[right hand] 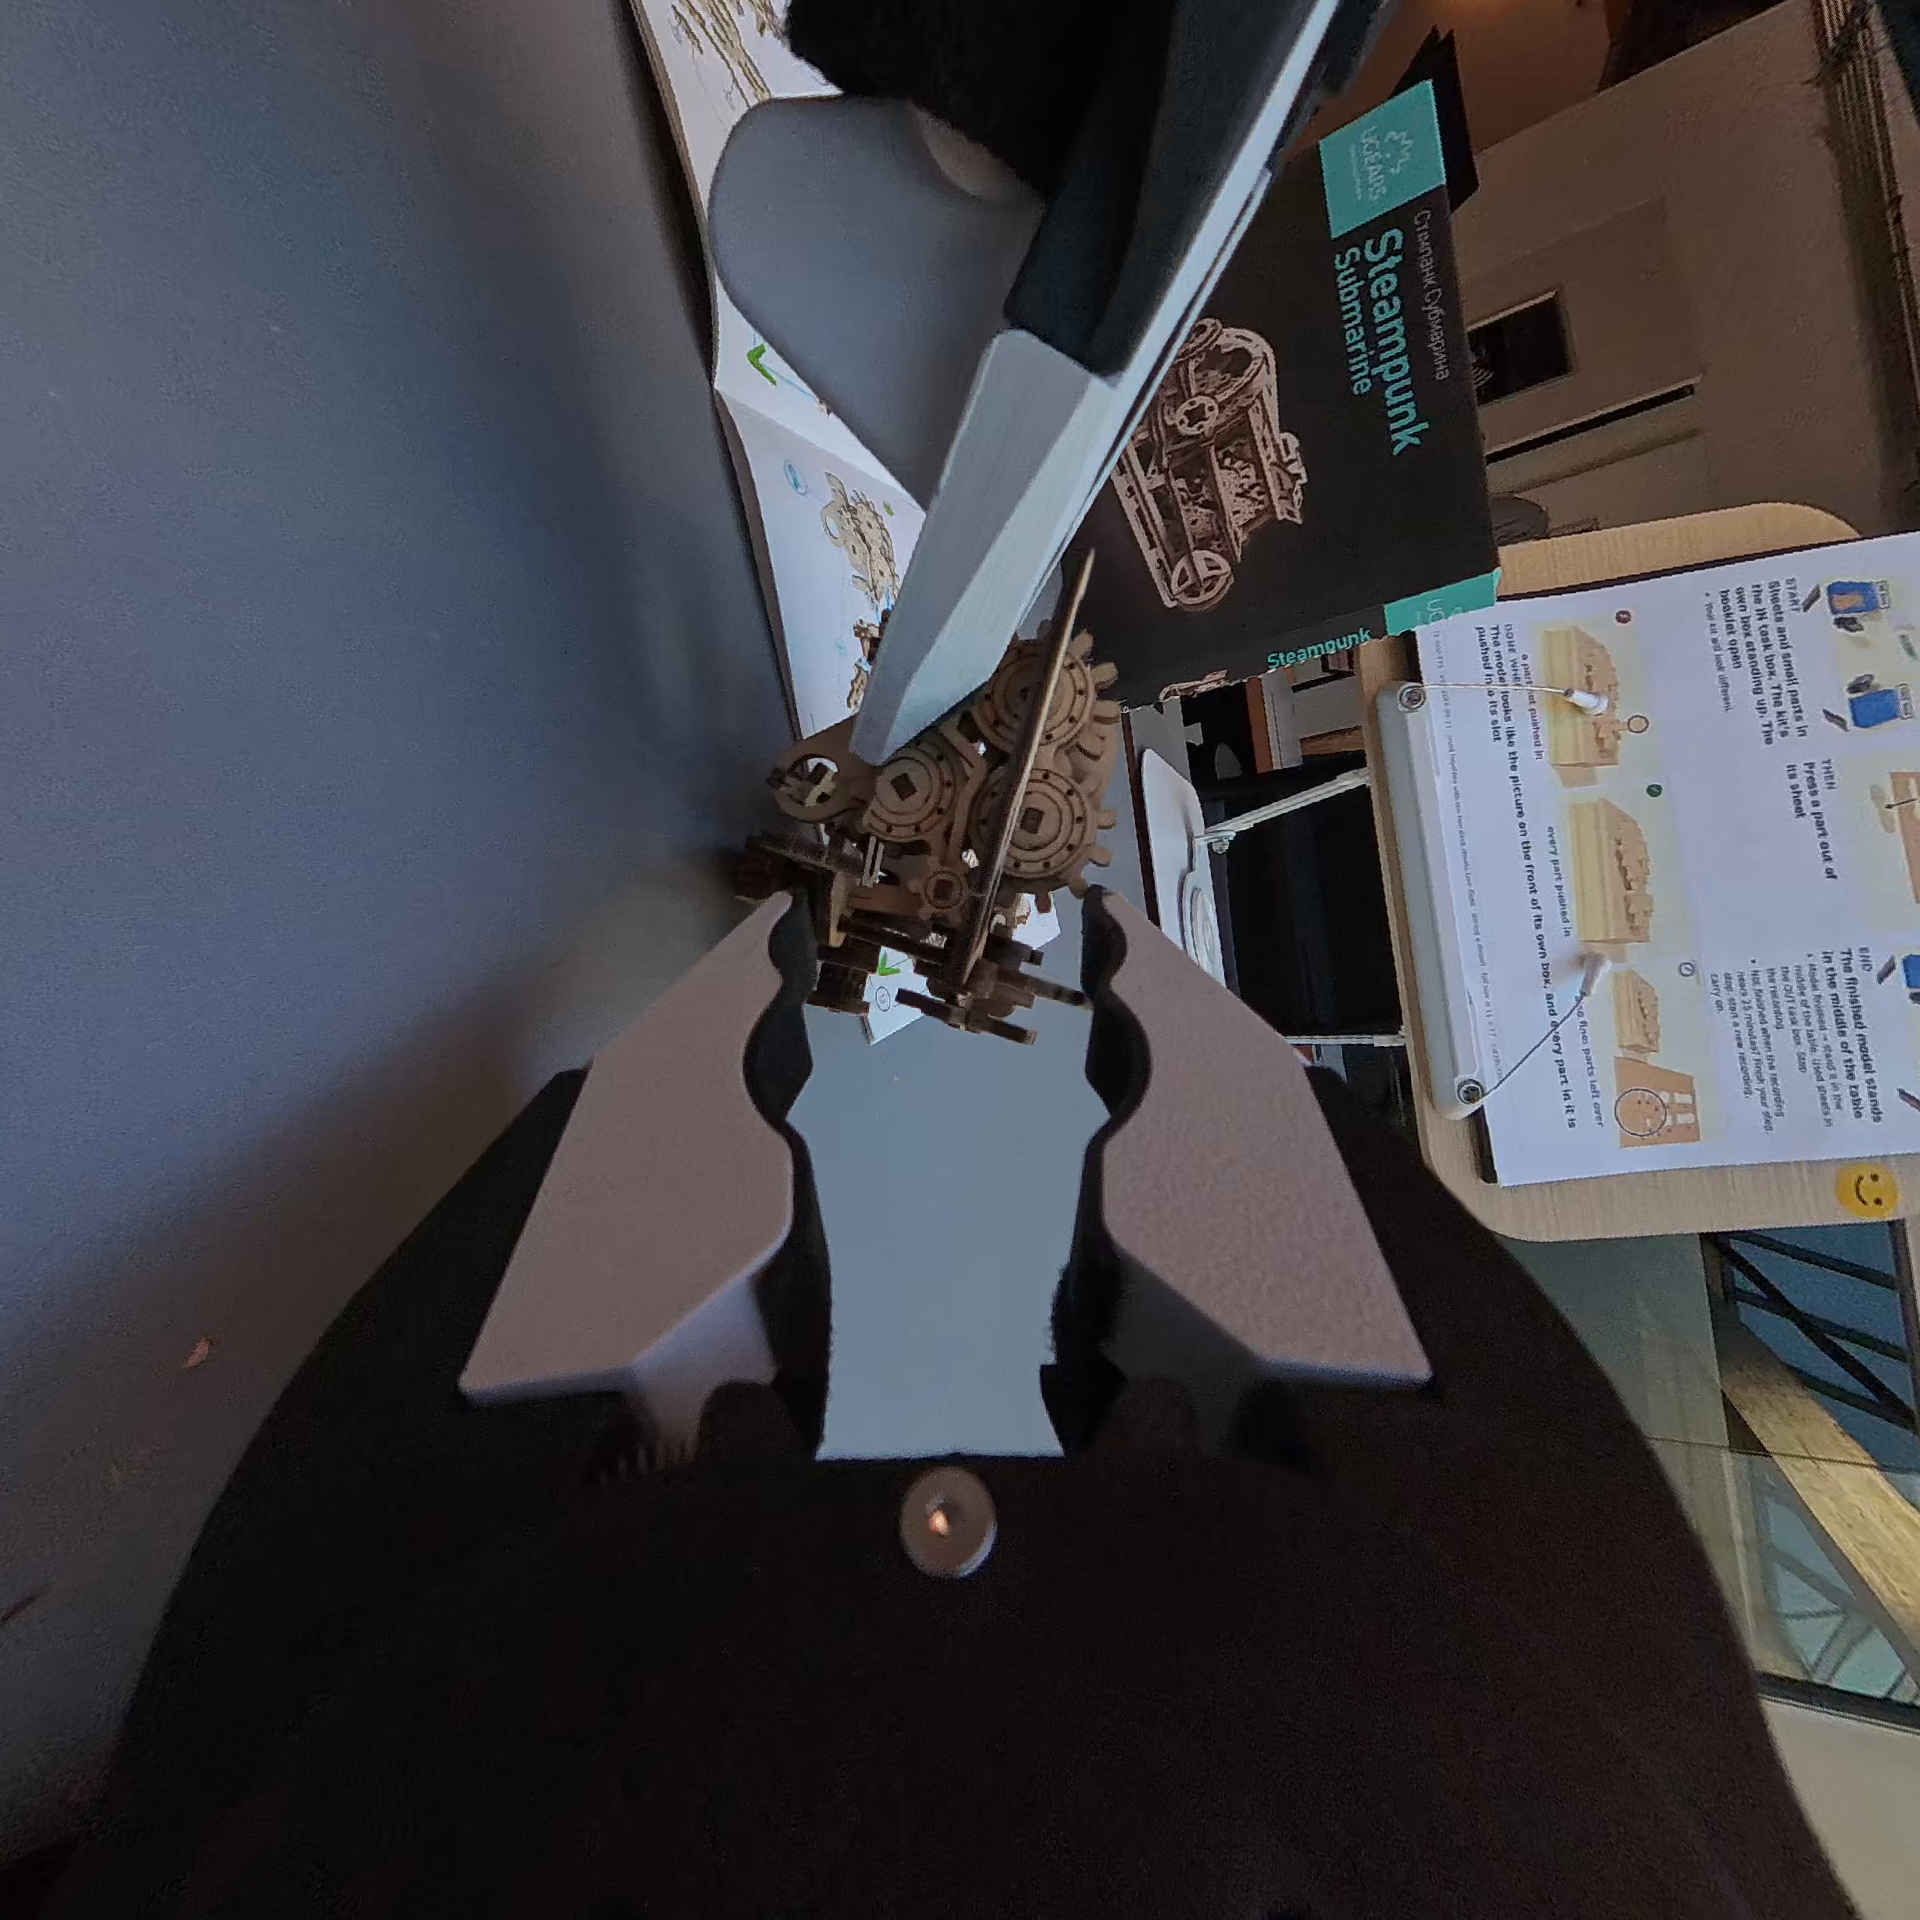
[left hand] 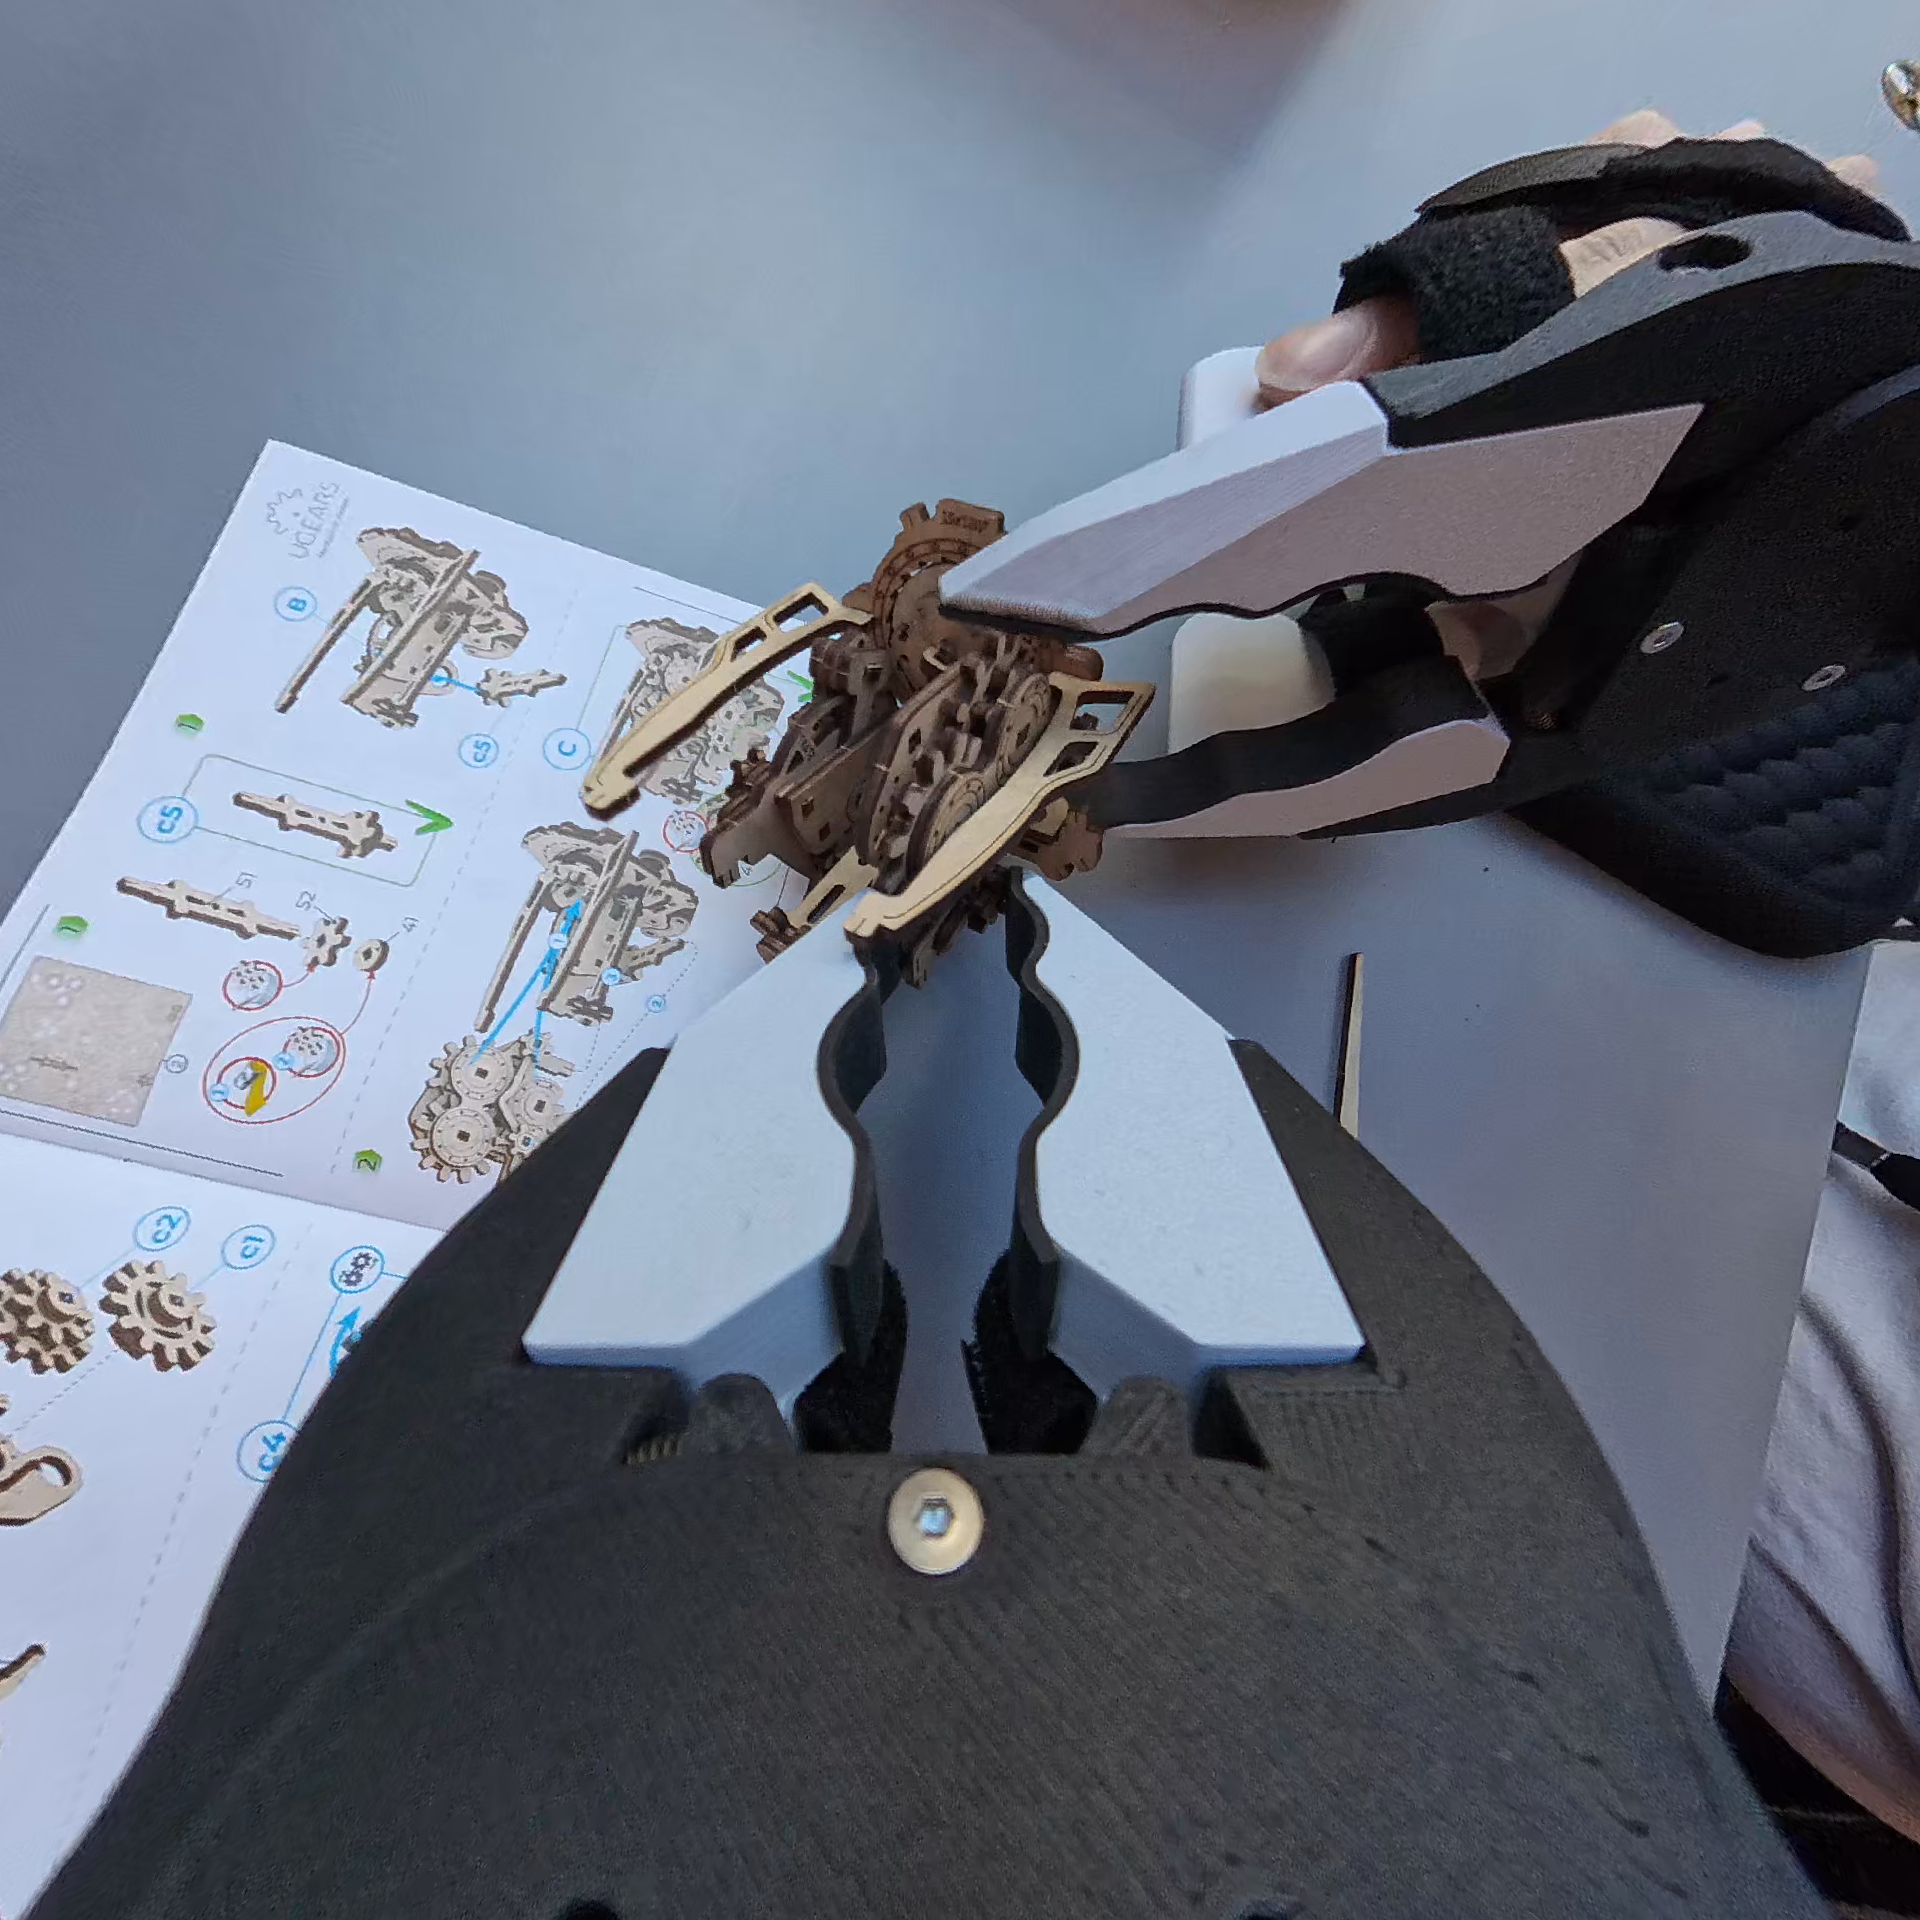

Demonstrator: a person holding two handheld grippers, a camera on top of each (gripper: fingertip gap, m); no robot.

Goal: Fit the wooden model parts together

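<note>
A partly built wooden model (left hand: 914, 748) of brown gears and pale curved frame pieces hangs in the air between both grippers. My left gripper (left hand: 940, 920) is shut on the model's underside, which sits between its fingertips. My right gripper (left hand: 1039, 712) comes in from the right, with one finger over the top of the model and the other against its side. In the right wrist view the model (right hand: 956, 821) sits between the right gripper's (right hand: 940, 914) spread tips. One finger (right hand: 956, 582) of the left gripper presses on it from above.
An open instruction booklet (left hand: 312, 831) lies on the grey table (left hand: 623, 260) at the left. The dark kit box (right hand: 1351, 416) stands behind the model. A printed card on a wooden board (right hand: 1662, 852) is at the right. A gloved hand (left hand: 1558, 260) holds the right gripper. Both grippers' tips are close together, under 4 cm apart.
</note>
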